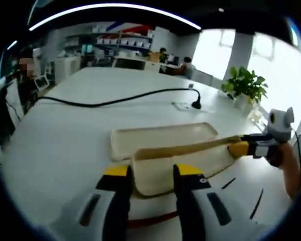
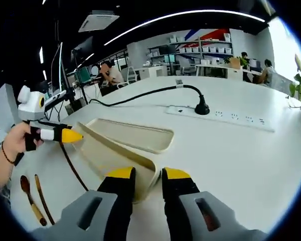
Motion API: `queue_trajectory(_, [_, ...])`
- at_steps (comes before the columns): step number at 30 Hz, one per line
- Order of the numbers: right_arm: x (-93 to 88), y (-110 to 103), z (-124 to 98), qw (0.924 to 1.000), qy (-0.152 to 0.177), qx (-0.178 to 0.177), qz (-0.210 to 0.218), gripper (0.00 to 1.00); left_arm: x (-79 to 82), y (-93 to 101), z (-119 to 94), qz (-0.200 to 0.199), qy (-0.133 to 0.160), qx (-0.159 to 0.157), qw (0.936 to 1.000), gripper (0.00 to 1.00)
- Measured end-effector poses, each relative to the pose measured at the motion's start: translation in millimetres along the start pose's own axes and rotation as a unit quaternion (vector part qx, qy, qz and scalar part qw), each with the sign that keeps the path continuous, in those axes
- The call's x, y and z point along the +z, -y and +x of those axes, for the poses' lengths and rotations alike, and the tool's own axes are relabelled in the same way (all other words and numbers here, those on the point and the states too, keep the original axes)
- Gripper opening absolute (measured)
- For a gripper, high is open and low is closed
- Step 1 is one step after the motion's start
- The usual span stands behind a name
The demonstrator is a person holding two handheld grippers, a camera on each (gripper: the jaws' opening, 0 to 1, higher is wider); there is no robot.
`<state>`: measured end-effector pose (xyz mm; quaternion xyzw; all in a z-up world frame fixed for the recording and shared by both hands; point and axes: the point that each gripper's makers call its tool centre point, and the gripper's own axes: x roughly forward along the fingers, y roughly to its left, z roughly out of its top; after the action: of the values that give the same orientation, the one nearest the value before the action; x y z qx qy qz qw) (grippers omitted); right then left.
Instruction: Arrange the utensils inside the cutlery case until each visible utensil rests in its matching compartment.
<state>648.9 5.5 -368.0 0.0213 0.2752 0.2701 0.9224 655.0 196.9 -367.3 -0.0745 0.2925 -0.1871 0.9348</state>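
The cream cutlery case [image 1: 163, 136] lies open on the white table, and its second half [image 1: 190, 163] is tilted up along a tan edge. My left gripper [image 1: 151, 173] is shut on the near end of that half. My right gripper [image 1: 241, 148] comes in from the right and clamps the far end. In the right gripper view, the case [image 2: 130, 135] lies ahead. My right gripper [image 2: 149, 174] pinches its rim, and the left gripper [image 2: 70, 134] holds the raised corner. A wooden spoon [image 2: 26, 193] and dark chopsticks [image 2: 42, 198] lie on the table beside the case.
A white power strip [image 2: 215, 115] with a black plug and cable [image 1: 115, 102] crosses the table behind the case. A potted plant [image 1: 246, 85] stands at the far right edge. Two dark chopsticks [image 1: 258, 198] lie near the person's hand [image 1: 288, 165]. People sit at desks behind.
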Motion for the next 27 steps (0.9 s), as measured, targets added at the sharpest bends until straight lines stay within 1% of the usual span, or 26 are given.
queue_trajectory(1, [-0.2, -0.5, -0.4, 1.0, 0.0, -0.002, 0.005, 0.2, 0.1, -0.7, 0.4, -0.006, 0.001, 0.001, 1.0, 0.34])
queue_trajectory(2, [-0.6, -0.9, -1.3, 1.0, -0.002, -0.004, 0.009, 0.19, 0.3, -1.7, 0.6, -0.007, 0.001, 0.004, 1.0, 0.31])
queue_trajectory(4, [-1.4, -0.8, -3.1, 0.9999, 0.0, -0.006, 0.009, 0.19, -0.4, -9.4, 0.2, -0.003, 0.001, 0.027, 0.9996, 0.23])
queue_trajectory(5, [-0.7, -0.2, -3.3, 0.9998, 0.006, -0.005, 0.016, 0.19, -1.3, -9.7, -0.4, -0.005, 0.002, 0.025, 0.9997, 0.21])
queue_trajectory(6, [-0.6, 0.4, -3.3, 0.9997, 0.008, -0.006, 0.021, 0.18, -0.7, -10.0, -0.9, -0.029, 0.008, 0.02, 0.9994, 0.2])
queue_trajectory(8, [0.6, 2.7, -3.9, 0.9993, 0.016, -0.006, 0.032, 0.16, -0.4, -12.1, -1.5, -0.034, 0.01, 0.015, 0.9993, 0.18])
queue_trajectory(9, [1.4, 3.4, -4.9, 0.9988, 0.018, -0.007, 0.045, 0.16, -1.2, -10.7, -2.4, -0.04, 0.011, 0.013, 0.999, 0.18])
queue_trajectory(11, [2.4, 3.0, -5.3, 0.9986, 0.019, -0.008, 0.048, 0.15, -1.8, -9.5, -3.1, -0.046, 0.013, 0.012, 0.9988, 0.17])
queue_trajectory(15, [5.6, 3.4, -4.7, 0.9987, 0.02, -0.01, 0.046, 0.15, -0.1, -9.9, -3.5, -0.05, 0.017, 0.011, 0.9986, 0.17])
queue_trajectory(18, [6.8, 3.4, -5.2, 0.9987, 0.021, -0.012, 0.046, 0.15, -3.9, -2.4, -7.1, -0.052, 0.019, 0.012, 0.9984, 0.17])
queue_trajectory(20, [7.7, 3.3, -5.5, 0.9986, 0.021, -0.013, 0.047, 0.15, -1.6, -2.8, -8.1, -0.048, 0.021, 0.013, 0.9985, 0.17])
queue_trajectory(25, [13.7, 1.7, -12.6, 0.9983, 0.032, -0.013, 0.047, 0.15, 5.0, 0.0, -14.6, -0.042, 0.033, 0.012, 0.9985, 0.17])
queue_trajectory(27, [15.8, 0.7, -16.4, 0.9982, 0.036, -0.012, 0.045, 0.15, 10.0, -1.8, -15.9, -0.039, 0.037, 0.011, 0.9985, 0.17])
